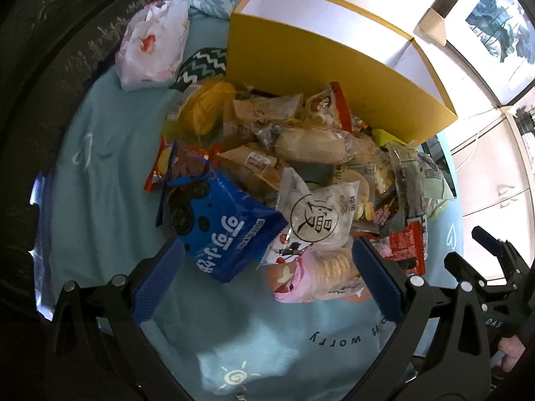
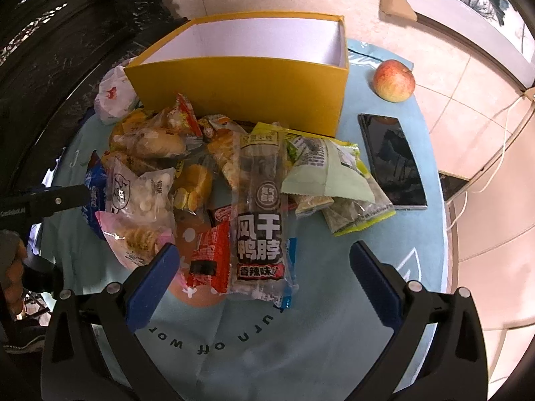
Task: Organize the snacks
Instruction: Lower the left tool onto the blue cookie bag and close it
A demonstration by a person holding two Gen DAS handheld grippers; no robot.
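crowding the yellow box (image 2: 240,93), snack pile (image 2: 214,180) nears phone (image 2: 393,160).

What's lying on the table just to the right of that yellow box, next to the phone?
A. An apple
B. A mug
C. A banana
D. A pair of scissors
A. In the right wrist view a red and yellow apple sits on the blue tablecloth to the right of the yellow box, just beyond the far end of the dark phone.

Snack packets (image 2: 207,173) are lying heaped, overlapping, against the box front. Yellow box (image 2: 240,90) is standing upright, open, white inside.
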